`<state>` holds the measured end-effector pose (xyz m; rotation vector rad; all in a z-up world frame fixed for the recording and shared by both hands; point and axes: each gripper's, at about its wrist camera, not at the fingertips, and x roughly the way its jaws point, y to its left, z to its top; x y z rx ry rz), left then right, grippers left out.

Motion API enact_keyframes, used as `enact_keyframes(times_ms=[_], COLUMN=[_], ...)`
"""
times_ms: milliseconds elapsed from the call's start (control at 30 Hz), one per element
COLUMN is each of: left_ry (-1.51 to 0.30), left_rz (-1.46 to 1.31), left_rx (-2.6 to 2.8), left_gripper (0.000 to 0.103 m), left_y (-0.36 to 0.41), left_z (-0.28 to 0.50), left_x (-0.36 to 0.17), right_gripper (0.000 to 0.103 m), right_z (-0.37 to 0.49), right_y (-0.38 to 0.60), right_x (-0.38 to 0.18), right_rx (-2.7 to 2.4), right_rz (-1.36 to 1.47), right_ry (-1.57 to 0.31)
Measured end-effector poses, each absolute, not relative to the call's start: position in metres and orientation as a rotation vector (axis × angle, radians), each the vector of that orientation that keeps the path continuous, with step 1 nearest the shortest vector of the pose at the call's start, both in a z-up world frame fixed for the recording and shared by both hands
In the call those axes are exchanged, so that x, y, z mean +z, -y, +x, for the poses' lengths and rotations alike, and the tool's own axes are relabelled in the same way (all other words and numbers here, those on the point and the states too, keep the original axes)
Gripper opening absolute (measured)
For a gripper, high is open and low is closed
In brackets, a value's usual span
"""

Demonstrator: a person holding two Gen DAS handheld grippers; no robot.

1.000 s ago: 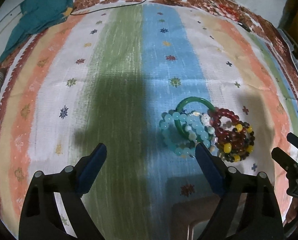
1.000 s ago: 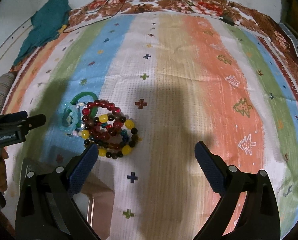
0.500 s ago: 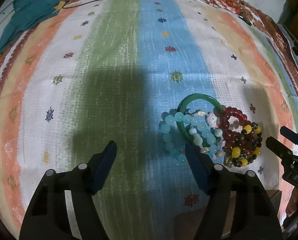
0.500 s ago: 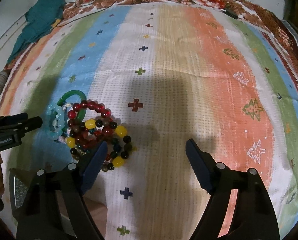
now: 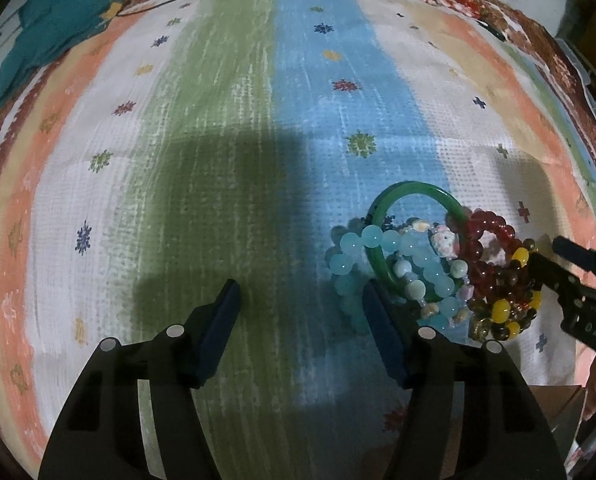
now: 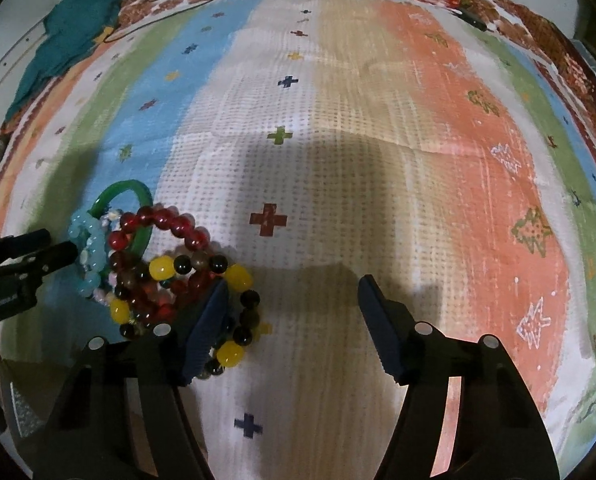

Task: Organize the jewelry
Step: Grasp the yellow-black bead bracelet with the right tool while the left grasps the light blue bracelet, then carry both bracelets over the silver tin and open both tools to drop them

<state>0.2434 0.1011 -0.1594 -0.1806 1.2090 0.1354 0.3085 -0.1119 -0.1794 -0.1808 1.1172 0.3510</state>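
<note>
A: Covering most of both views, a striped bedspread (image 5: 234, 128) lies flat, with a teal cloth (image 5: 58, 20) bunched at its far left edge.

B: And the jewelry?

A: One heap of bracelets sits on the blue and white stripes: a green bangle (image 5: 381, 264), a pale blue bead bracelet (image 5: 361, 240) threaded through it, and a dark red and yellow bead bracelet (image 6: 166, 268) tangled against both.

B: The tools?

A: The left gripper (image 5: 299, 300) hangs just left of the heap, jaws closing on nothing but cloth; its right finger (image 5: 381, 332) stands at the pale blue beads. The right gripper (image 6: 292, 300) is closing too, its left finger (image 6: 206, 328) down among the red and yellow beads, with only the edge of the strand in the gap. Neither grasps anything yet.

B: What might spoil it?

A: Likely the tangle. A pinch on one strand could drag the whole heap along, because the bangle is looped through the beads. Round beads may also roll out of the pads, and two tools closing on one pile could collide.
</note>
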Motion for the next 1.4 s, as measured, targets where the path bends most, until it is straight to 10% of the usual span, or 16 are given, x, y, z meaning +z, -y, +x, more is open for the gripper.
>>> enact_keyframes(times_ms=[200, 400, 1400], left_ry=[-1.202, -1.208, -0.988], left_rz=[-0.154, -0.171, -0.158], left_rx=[0.146, 0.174, 0.093], left_gripper=[0.054, 0.011, 0.011], left_y=[-0.102, -0.114, -0.081], left_z=[0.243, 0.243, 0.196], left_x=[-0.164, -0.162, -0.057], right_gripper=[0.049, 0.013, 0.012], right_z=[0.309, 0.308, 0.239], right_y=[0.108, 0.11, 0.125], right_x=[-0.183, -0.181, -0.099], right_rx=[0.35, 0.381, 0.435], right_rz=[-0.219, -0.204, -0.111], right_ry=[-1.102, -1.102, -0.911])
